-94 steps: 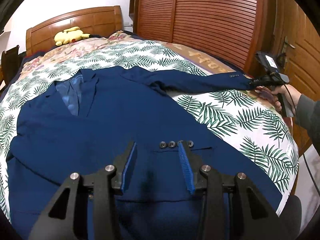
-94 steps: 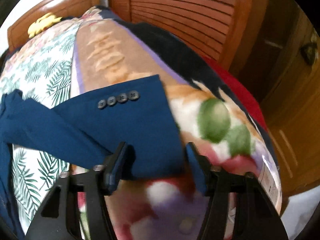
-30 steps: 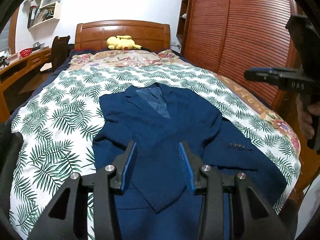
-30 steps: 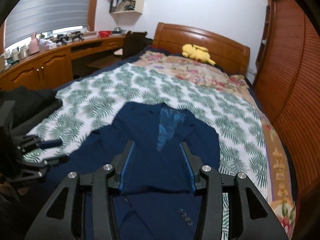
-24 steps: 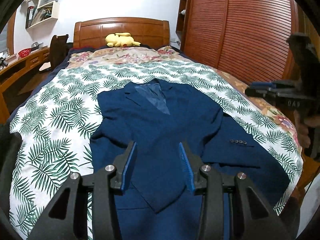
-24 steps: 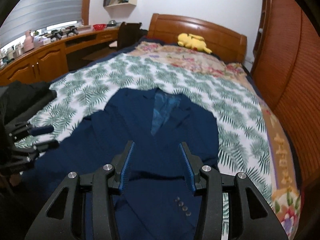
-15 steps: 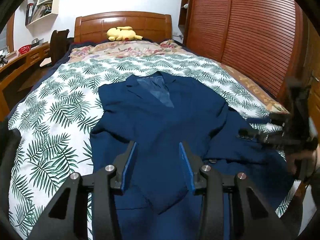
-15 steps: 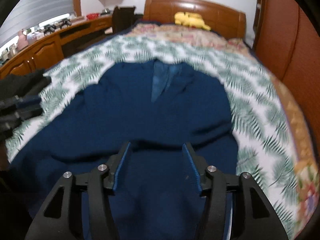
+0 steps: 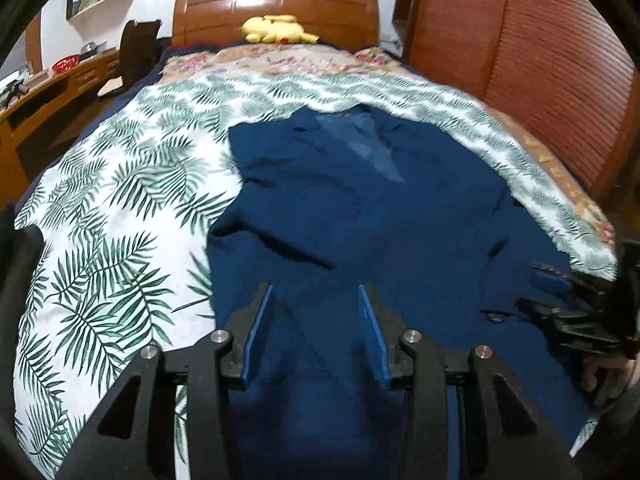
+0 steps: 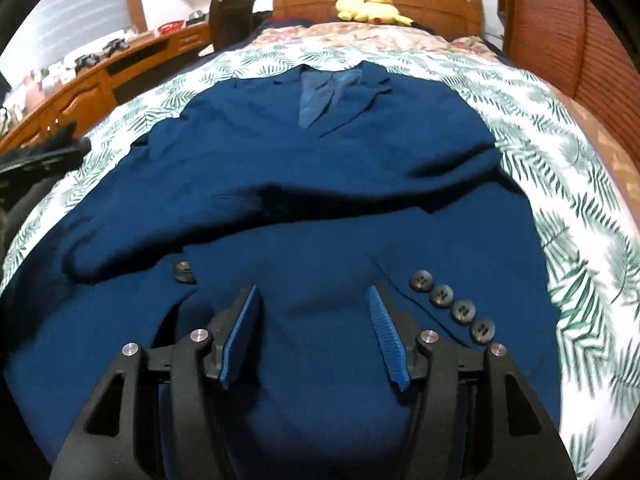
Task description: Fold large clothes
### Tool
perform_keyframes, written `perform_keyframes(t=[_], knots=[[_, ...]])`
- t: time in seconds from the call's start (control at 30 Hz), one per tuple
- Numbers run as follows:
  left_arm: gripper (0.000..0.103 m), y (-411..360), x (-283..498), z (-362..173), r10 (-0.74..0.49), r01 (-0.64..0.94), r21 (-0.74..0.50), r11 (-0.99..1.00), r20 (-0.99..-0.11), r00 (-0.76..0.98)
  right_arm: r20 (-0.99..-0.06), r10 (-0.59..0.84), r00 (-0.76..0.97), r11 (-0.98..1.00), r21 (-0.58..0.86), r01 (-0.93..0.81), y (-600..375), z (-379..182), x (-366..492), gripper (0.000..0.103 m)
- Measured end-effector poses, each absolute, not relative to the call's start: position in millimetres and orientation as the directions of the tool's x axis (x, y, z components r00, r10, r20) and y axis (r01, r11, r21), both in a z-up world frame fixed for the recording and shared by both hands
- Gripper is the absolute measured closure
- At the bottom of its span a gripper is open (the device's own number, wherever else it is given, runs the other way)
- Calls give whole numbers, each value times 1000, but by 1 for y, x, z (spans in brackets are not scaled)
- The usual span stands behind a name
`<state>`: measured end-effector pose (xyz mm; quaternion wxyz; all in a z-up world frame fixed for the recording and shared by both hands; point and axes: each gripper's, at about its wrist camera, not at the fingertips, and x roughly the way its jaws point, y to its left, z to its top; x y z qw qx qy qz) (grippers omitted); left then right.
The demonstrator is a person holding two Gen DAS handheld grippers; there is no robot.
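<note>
A navy suit jacket (image 9: 360, 220) lies face up on the palm-leaf bed sheet (image 9: 120, 200), collar toward the headboard. Both sleeves are folded in across its front. My left gripper (image 9: 316, 292) hovers open over the jacket's lower left part with nothing between its fingers. In the right wrist view the jacket (image 10: 320, 160) fills the frame. My right gripper (image 10: 312, 292) is low over the lower front, its jaws opening, with only flat cloth beneath them. The cuff buttons (image 10: 452, 306) lie just right of its right finger. In the left wrist view the right gripper (image 9: 540, 294) shows at the jacket's right edge.
A yellow plush toy (image 9: 276, 28) rests against the wooden headboard (image 9: 276, 0). A slatted wooden wardrobe (image 9: 540, 40) runs along the bed's right side. A wooden desk (image 10: 100, 76) and a dark chair (image 10: 232, 16) stand to the left.
The right sleeve, earlier stretched out to the right, now lies folded over the jacket. Both grippers have come down closer to the jacket, and the right jaws have widened.
</note>
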<state>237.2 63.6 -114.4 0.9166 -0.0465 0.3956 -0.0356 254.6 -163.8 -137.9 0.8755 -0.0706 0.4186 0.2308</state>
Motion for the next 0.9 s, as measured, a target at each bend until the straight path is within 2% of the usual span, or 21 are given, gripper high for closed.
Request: perform_keyframes(t=[0.17, 0.6, 0.9], knots=[[62, 76, 252, -132, -71, -20, -111, 994, -755, 652, -775, 328, 540, 878, 39, -476, -158, -139, 254, 45], [62, 55, 279, -160, -89, -17, -122, 992, -810, 579, -772, 328, 545, 876, 33, -481, -158, -141, 253, 44], [62, 51, 286, -167, -87, -28, -126, 992, -817, 570, -770, 336, 542, 875, 43, -481, -160, -141, 253, 44]])
